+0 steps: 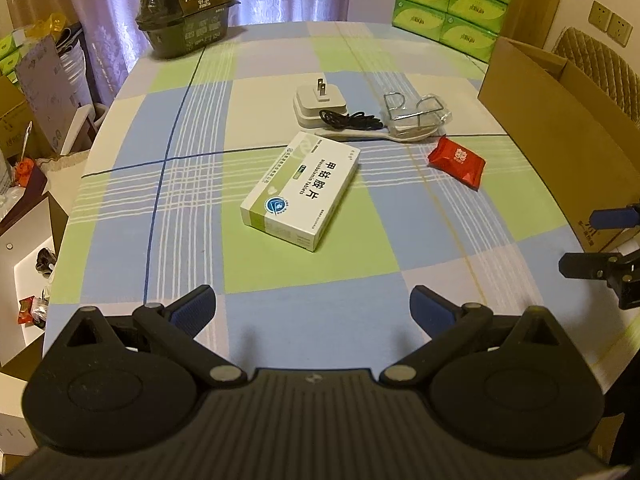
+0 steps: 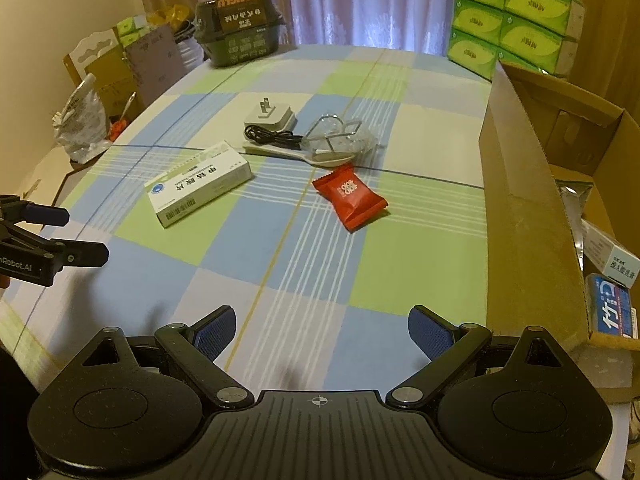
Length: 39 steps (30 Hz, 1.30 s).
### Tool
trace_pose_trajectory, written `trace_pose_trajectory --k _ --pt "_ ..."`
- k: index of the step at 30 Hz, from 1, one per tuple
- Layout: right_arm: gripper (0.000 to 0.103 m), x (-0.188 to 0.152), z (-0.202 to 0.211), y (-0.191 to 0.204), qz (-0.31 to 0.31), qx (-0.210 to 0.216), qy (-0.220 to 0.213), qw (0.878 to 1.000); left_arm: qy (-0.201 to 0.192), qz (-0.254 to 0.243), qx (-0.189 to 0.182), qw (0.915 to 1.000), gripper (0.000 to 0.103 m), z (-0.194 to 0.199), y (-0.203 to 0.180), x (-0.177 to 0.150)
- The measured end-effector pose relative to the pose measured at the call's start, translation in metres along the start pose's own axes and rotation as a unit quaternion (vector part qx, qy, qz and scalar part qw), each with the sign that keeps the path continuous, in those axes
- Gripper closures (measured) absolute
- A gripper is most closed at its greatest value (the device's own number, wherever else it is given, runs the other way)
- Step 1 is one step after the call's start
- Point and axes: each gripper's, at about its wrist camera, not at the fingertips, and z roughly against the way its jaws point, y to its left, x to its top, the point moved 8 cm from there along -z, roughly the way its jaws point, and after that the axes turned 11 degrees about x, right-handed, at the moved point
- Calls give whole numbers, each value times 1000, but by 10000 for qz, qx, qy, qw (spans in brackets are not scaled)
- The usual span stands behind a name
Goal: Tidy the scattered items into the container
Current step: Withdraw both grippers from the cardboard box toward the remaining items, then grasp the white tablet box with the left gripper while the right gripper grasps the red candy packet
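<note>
My left gripper (image 1: 312, 312): nearest in the left wrist view, low over the checked blue, green and white tablecloth (image 1: 280, 288); my blue-padded fingers (image 1: 196, 310) are spread wide with nothing between them.
My right gripper (image 2: 322, 330): nearest in the right wrist view, over the same cloth; its blue pads (image 2: 430, 334) are also spread wide and empty.
Each seen from the other: the right gripper shows at the right edge of the left view, the left gripper at the left edge of the right view, both with fingers apart.
White and green cardboard medicine box (image 1: 302, 192): lies flat on the cloth ahead of my left fingers, well apart from them.
Red foil snack packet (image 2: 350, 196): lies flat ahead of my right fingers, to the right of the medicine box, near the carton wall.
White plastic spoon (image 1: 360, 135): just beyond the medicine box, lying across the cloth.
Clear plastic bag with bent wire hooks (image 2: 340, 138): rests over the spoon's right end.
Coiled black cable (image 1: 350, 118): touching the spoon, lying beside the charger.
White wall charger, prongs up (image 1: 318, 102): just behind the cable.
Open brown cardboard carton (image 2: 524, 216): stands at the table's right side; small boxes (image 2: 612, 308) lie inside.
Dark green lidded food tub (image 1: 186, 10): far left end of the table.
Stacked green tissue packs (image 2: 512, 16): far right, beyond the carton.
</note>
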Motion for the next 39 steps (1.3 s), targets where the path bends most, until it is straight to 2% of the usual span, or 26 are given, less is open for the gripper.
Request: trace_pose_trajectory --k 12,23,27,32,39 --pt "5 15 -25 -8 177 -54 76 9998 -31 -392 -14 9992 2 -19 0 19" --pt "5 60 -51 -23 655 14 -22 9979 -224 -853 -161 9960 2 -38 -11 53" --pt "5 72 -64 -28 922 74 67 9957 -284 -1044 -137 9940 2 -50 -10 61" --pt "6 83 -82 -30 1127 200 192 9932 -207 -916 -242 9953 2 -71 -5 71" --pt "6 87 -106 -36 1331 286 403 9899 -54 -1177 -221 9928 2 -102 -8 76"
